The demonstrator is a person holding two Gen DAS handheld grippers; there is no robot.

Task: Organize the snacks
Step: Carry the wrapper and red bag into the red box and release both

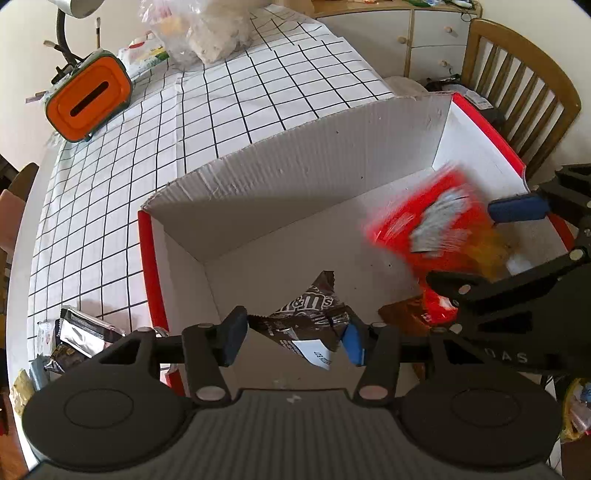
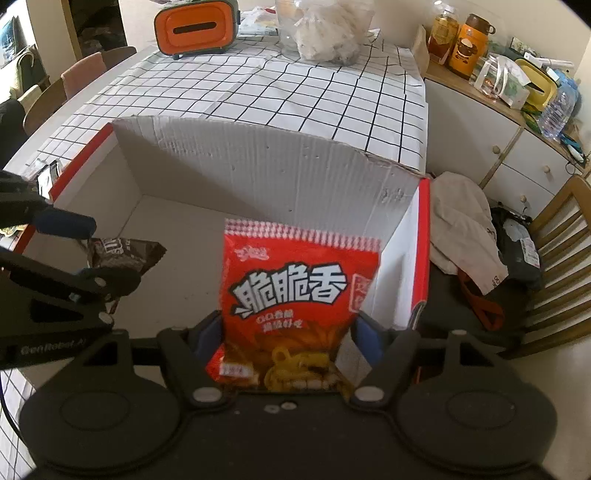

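Observation:
A white cardboard box with red edges (image 1: 332, 158) (image 2: 258, 177) stands on the checked tablecloth. My left gripper (image 1: 293, 338) is open over the box's near left part, with a brown M&M's bag (image 1: 306, 317) (image 2: 122, 253) between its blue pads, lying loose. My right gripper (image 2: 290, 332) (image 1: 480, 243) is open over the box's right part. A red snack bag (image 2: 295, 291) stands between its fingers and looks blurred in the left wrist view (image 1: 428, 221); whether it rests on the box floor is unclear.
Several wrapped snacks (image 1: 77, 339) lie on the cloth left of the box. An orange-lidded container (image 1: 88, 96) (image 2: 195, 27) and a clear plastic bag (image 2: 325, 33) stand at the table's far end. A wooden chair (image 1: 517, 96) with clothes (image 2: 465, 229) is right of the box.

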